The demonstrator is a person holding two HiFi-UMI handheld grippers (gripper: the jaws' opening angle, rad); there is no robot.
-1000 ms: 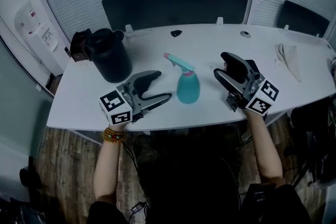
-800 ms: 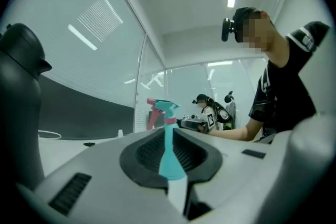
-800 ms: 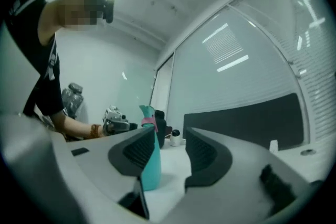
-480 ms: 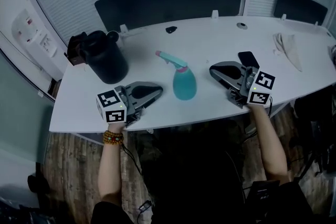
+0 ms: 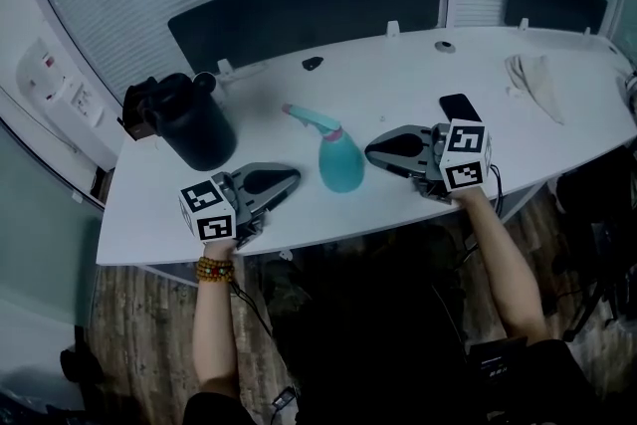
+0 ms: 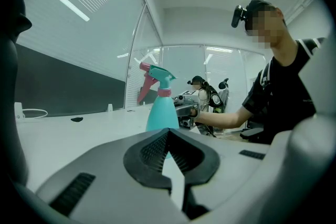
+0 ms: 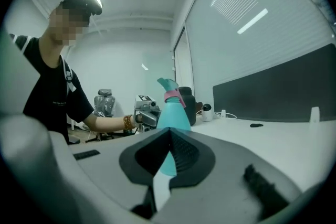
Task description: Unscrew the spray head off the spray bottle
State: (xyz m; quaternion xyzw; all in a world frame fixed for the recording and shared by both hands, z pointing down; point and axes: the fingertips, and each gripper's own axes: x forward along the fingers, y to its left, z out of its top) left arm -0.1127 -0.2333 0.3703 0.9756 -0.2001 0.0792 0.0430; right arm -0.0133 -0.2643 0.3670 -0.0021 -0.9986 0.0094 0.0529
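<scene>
Head view tells most of it: both of our grippers have just snapped closed on nothing. A second back the left gripper (image 5: 295, 179) and the right gripper (image 5: 372, 151) had their jaws wide apart. Now each pair is pressed together tip to tip, with nothing caught in between. The right one has also come down and swung round, so it lies low over the table (image 5: 398, 80) at the bottle's 3 o'clock, nose aimed at it. The left one sits at the bottle's 8 o'clock, also pointing inward. Neither touches it.

What we make of that: there's no grip on anything yet, so the unscrewing hasn't started. We reckon the jaws have to open again before one can hold the body and the other can take the collar.

The spray bottle (image 5: 341, 166) stands upright near the middle of the table, a bit toward our edge, between the two grippers. It has a teal pear-shaped body with a pink collar at the neck. The spray head (image 5: 307, 117) is still seated on top, teal with a pink trigger, nozzle pointing to about 10 o'clock. In both gripper views it stands straight, dead ahead beyond the closed tips.
</scene>
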